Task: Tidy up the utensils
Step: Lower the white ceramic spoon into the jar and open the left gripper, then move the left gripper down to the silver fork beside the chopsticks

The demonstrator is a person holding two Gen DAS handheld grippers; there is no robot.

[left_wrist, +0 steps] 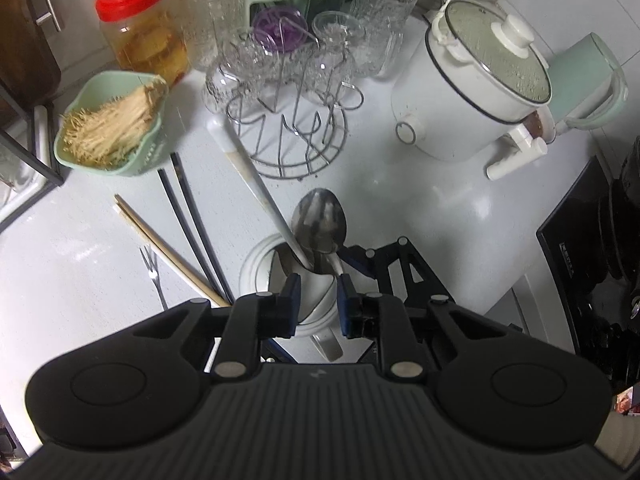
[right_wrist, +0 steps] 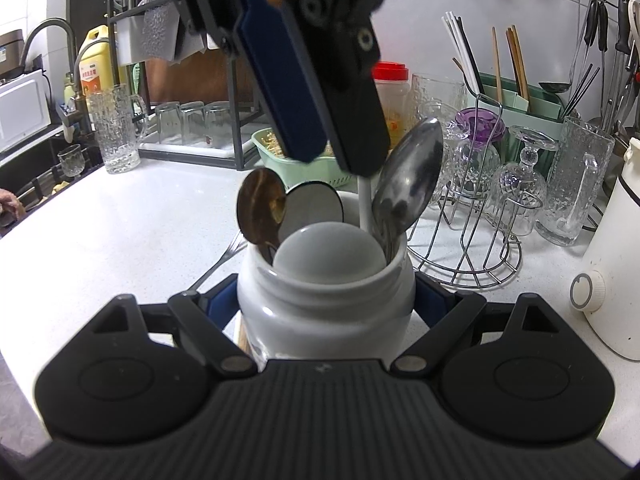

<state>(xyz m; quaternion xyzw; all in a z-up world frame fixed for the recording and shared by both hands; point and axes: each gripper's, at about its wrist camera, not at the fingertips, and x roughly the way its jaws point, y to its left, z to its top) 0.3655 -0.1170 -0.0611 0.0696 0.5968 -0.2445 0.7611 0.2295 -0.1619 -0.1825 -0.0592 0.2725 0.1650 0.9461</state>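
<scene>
Right wrist view: my right fingers [right_wrist: 326,304] clamp white jar [right_wrist: 326,308] on surface [right_wrist: 100,232], spoons inside. Left wrist view: my left fingers [left_wrist: 318,304] pinch white ladle [left_wrist: 256,184] low on handle, bowl end going into jar. Risk: ladle knocks big steel spoon [left_wrist: 320,218], levers it out, or tips jar. Chopsticks [left_wrist: 160,240], fork [left_wrist: 154,272] lie left of jar, untouched.

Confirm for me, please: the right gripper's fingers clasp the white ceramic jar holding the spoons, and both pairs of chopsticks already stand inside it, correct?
Not quite. The right gripper does clasp the white ceramic jar holding the spoons, but the left wrist view shows the black chopsticks and the pale wooden chopsticks lying flat on the white counter beside the jar.
</scene>
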